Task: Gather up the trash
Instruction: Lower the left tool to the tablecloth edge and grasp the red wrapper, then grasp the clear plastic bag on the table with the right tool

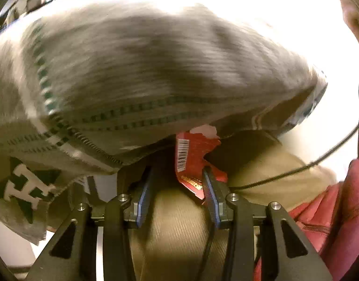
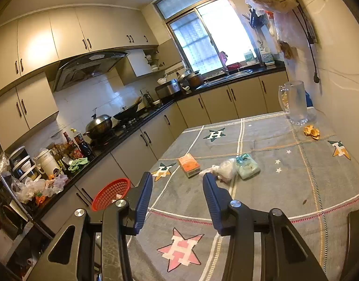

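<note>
In the left wrist view a torn red wrapper [image 1: 193, 159] with a barcode sits between the jaws of my left gripper [image 1: 178, 178]. It leans on the right finger [image 1: 211, 187], and a dark gap separates it from the left pad. In the right wrist view my right gripper [image 2: 177, 187] hangs open and empty over the near part of the table. Beyond it lie an orange box [image 2: 188, 165], a crumpled clear plastic bag [image 2: 222, 169], a green packet [image 2: 247, 166] and orange peels [image 2: 311, 132].
A grey tablecloth [image 1: 137, 70] with star prints hangs blurred over the left gripper, above a person's khaki trousers [image 1: 177, 234] and a red sleeve [image 1: 338, 210]. A red basket [image 2: 110, 193] sits off the table's left edge. A glass mug [image 2: 295, 101] stands at the far right.
</note>
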The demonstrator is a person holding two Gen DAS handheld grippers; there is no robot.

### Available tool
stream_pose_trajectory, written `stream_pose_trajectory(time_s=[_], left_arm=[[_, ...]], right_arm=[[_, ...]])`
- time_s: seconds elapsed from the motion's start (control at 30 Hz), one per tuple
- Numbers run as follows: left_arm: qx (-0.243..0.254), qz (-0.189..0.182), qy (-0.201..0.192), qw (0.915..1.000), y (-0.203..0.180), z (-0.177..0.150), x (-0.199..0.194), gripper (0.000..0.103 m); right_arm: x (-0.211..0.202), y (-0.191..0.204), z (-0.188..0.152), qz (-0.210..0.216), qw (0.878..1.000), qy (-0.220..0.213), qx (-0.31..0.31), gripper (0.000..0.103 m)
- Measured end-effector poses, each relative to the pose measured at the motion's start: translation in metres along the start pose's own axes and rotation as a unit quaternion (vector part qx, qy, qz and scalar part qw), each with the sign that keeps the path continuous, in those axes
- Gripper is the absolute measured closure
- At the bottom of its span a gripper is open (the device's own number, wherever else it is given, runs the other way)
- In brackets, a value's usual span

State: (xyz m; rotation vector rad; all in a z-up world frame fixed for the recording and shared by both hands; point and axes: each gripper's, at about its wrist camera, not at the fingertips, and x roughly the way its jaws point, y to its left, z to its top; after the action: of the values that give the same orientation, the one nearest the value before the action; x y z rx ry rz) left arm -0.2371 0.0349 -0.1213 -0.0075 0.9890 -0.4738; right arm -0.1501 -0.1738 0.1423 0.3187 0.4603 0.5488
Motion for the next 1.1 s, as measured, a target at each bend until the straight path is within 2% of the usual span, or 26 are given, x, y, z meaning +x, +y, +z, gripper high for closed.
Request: stream_pose_trajectory(time_s=[0.1, 0.2, 0.33, 0.43, 0.6, 0.67, 0.8, 0.97, 1.1], left_arm=[[-0.004, -0.013, -0.002, 0.9999, 0.001, 0.003, 0.005, 0.063], [0.011, -0.024, 0.014, 0.9996, -0.007, 0.005, 0.016, 0.063], [0.038, -0.022, 0.031, 0.9986, -0.023, 0.008, 0.030, 0.077], [0.061, 0.001, 0.030, 0.9977, -0.035, 0.011, 0.028, 0.089], [0.122, 0.036, 0.002, 0.9919, -0.065, 0.008, 0.011, 0.097], [0.135, 0.052, -0.014, 0.9894, -0.070, 0.009, 0.001, 0.097], [0.124, 0.051, -0.041, 0.9901, -0.061, 0.018, -0.037, 0.097], [0.105, 0.029, -0.100, 0.9891, -0.041, 0.029, -0.101, 0.097], [0.096, 0.003, -0.132, 0.9866, -0.041, 0.051, -0.132, 0.095]], right_arm=[[-0.004, 0.001, 0.000, 0.000, 1.000, -0.003, -0.002, 0.054], [-0.005, 0.000, -0.001, -0.001, 1.000, -0.002, 0.001, 0.054], [-0.003, -0.003, -0.003, 0.000, 1.000, 0.001, 0.007, 0.054], [0.000, -0.005, -0.004, 0.000, 1.000, 0.006, 0.008, 0.054], [0.015, -0.015, -0.005, -0.016, 0.999, 0.032, 0.018, 0.054], [0.023, -0.023, -0.005, -0.027, 0.998, 0.041, 0.026, 0.054], [0.039, -0.039, -0.008, -0.050, 0.996, 0.062, 0.038, 0.054], [0.060, -0.068, -0.007, -0.068, 0.991, 0.089, 0.078, 0.054], [0.078, -0.089, -0.008, -0.077, 0.985, 0.109, 0.108, 0.054]])
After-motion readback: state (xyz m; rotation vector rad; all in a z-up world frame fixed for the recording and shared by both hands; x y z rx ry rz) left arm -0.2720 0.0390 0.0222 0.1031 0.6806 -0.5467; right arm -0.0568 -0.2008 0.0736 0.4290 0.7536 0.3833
